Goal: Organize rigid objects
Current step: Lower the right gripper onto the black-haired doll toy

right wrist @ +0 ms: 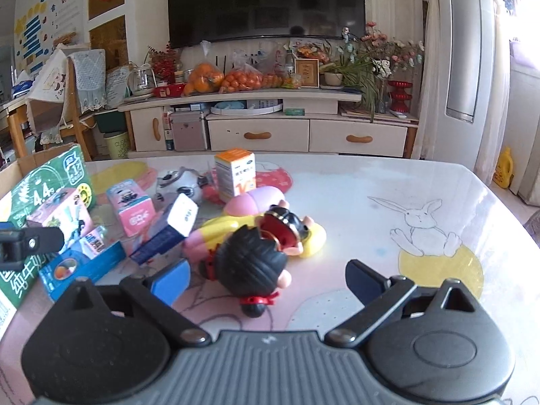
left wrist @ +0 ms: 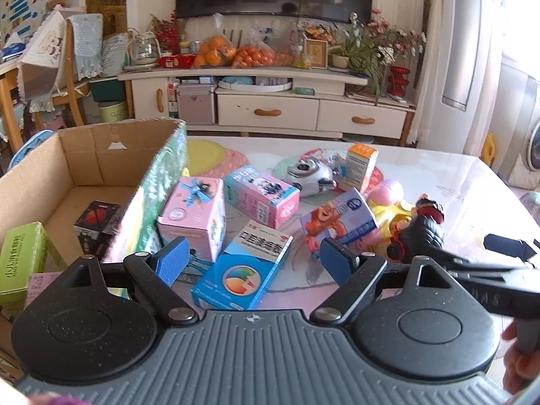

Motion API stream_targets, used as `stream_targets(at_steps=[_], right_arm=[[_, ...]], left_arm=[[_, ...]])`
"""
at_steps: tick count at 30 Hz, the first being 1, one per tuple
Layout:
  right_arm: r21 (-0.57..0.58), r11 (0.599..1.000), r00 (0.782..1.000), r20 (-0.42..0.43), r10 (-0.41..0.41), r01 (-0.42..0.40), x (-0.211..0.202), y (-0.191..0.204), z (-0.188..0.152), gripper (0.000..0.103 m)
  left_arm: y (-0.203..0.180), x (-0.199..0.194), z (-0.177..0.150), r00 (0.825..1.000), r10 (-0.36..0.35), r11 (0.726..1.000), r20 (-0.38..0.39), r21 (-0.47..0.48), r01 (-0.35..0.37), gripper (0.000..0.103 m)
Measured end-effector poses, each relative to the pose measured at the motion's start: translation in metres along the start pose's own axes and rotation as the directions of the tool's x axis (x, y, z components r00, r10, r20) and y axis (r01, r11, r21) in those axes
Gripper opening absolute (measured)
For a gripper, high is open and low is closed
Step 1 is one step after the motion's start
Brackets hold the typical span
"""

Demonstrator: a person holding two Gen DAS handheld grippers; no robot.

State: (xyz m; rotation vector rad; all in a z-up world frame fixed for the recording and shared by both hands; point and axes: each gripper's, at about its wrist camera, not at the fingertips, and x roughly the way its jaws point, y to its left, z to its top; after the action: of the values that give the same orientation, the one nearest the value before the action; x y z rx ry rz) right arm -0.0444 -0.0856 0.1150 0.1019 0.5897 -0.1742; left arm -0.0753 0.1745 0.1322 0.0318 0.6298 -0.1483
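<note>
My left gripper is open above a blue box with a round fruit logo and a white box with Chinese print. A cardboard box stands at the left and holds a black cube and a green box. My right gripper is open, with a black-haired doll lying between its fingers. Behind the doll lie a yellow and pink toy and an orange-and-white box.
Pink boxes, a bear-print box, a silver toy and an orange-topped box crowd the table middle. The right table half has a rabbit drawing. A TV cabinet stands behind.
</note>
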Motion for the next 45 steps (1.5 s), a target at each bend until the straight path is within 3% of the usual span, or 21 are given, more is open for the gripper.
stream_targets(at_steps=[10, 18, 25, 35, 37, 42, 45], right_arm=[[0.135, 0.983, 0.991, -0.044, 0.127, -0.120, 0.027, -0.017, 0.003, 0.102], [0.196, 0.969, 0.984, -0.063, 0.168, -0.153, 0.042, -0.025, 0.006, 0.101], [0.284, 0.937, 0.973, -0.054, 0.226, -0.202, 0.050, -0.037, 0.009, 0.087], [0.339, 0.911, 0.962, -0.051, 0.269, -0.237, 0.055, -0.045, 0.008, 0.083], [0.344, 0.907, 0.960, -0.054, 0.275, -0.241, 0.055, -0.047, 0.008, 0.073], [0.357, 0.899, 0.954, -0.056, 0.294, -0.256, 0.055, -0.049, 0.008, 0.065], [0.358, 0.895, 0.951, -0.058, 0.304, -0.264, 0.056, -0.050, 0.009, 0.062]], left_arm=[[-0.022, 0.016, -0.009, 1.000, 0.002, 0.996, -0.022, 0.088, 0.000, 0.103], [-0.042, 0.032, -0.014, 1.000, 0.022, 0.986, -0.016, 0.166, -0.019, 0.103], [-0.068, 0.058, -0.017, 0.999, 0.033, 0.963, -0.011, 0.267, -0.029, 0.103], [-0.091, 0.099, -0.012, 0.997, 0.065, 0.928, 0.028, 0.365, -0.071, 0.101], [-0.095, 0.108, -0.011, 0.997, 0.072, 0.921, 0.030, 0.381, -0.078, 0.097], [-0.103, 0.126, -0.011, 0.996, 0.074, 0.903, 0.051, 0.421, -0.088, 0.092], [-0.107, 0.136, -0.011, 0.994, 0.078, 0.887, 0.070, 0.451, -0.101, 0.082]])
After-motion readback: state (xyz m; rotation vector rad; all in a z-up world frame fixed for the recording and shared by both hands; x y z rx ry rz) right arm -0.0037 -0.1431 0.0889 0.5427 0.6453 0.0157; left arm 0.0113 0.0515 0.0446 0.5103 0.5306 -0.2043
